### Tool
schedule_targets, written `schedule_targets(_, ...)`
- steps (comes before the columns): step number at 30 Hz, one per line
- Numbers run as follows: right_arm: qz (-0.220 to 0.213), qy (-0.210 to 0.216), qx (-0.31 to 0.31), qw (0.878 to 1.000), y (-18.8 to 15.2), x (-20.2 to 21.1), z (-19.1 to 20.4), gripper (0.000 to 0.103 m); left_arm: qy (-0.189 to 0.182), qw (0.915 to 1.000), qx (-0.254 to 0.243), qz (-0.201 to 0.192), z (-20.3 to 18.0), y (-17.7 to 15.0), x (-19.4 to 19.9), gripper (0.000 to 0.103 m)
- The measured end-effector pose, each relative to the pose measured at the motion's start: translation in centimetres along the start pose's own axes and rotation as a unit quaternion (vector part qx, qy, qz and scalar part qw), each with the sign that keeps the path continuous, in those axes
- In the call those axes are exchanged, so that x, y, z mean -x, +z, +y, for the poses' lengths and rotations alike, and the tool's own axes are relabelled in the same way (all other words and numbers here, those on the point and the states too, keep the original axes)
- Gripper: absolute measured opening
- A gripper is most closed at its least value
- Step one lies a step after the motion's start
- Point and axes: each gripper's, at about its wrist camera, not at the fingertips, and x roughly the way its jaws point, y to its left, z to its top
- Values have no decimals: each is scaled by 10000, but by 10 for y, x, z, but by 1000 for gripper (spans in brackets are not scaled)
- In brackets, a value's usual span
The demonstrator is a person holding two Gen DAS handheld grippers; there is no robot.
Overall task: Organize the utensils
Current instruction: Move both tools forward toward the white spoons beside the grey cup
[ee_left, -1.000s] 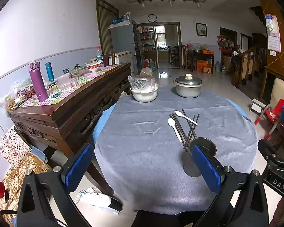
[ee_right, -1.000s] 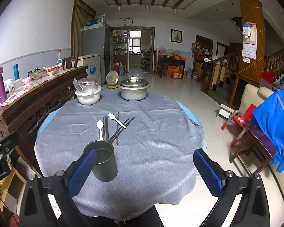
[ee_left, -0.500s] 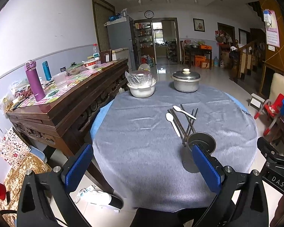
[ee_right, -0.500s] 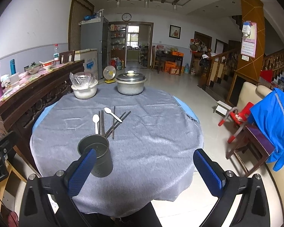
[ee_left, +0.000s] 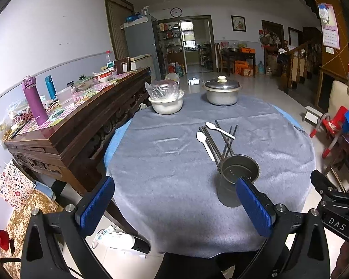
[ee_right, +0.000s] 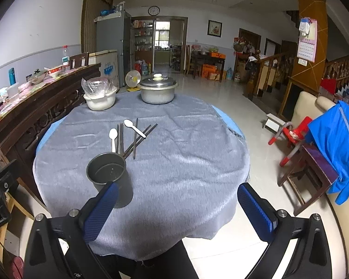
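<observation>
A dark metal utensil cup point(ee_left: 237, 181) point(ee_right: 108, 174) stands empty near the front of a round table with a grey cloth point(ee_left: 169, 174) point(ee_right: 186, 167). Behind it lie two white plastic spoons point(ee_left: 204, 143) point(ee_right: 113, 138) and several dark chopsticks point(ee_left: 228, 139) point(ee_right: 137, 140) in a loose pile. My left gripper point(ee_left: 175, 201) is open and empty above the table's front edge, its right finger in front of the cup. My right gripper point(ee_right: 178, 208) is open and empty, its left finger just in front of the cup.
At the table's far side stand a white bowl with a plastic bag point(ee_left: 166, 101) point(ee_right: 100, 97) and a lidded metal pot point(ee_left: 221, 91) point(ee_right: 157, 90). A cluttered dark wooden sideboard point(ee_left: 65, 125) runs along the left. Chairs and a blue jacket point(ee_right: 335, 144) are on the right.
Both grippers have moved forward and a little lower toward the table; the cup and utensils appear larger and closer. Nothing on the table has moved.
</observation>
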Motion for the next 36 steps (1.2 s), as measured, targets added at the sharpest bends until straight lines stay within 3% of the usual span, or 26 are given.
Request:
schedule_targets(28, 412, -104, 75, 9991, -5, -33, -9, 103, -170, 9993, -215, 266, -27, 4, -25, 103)
schedule_targets(36, 404, 113, -161, 9990, 8, -51, -28, 103, 90, 9989, -309, 350, -23, 20, -54, 103)
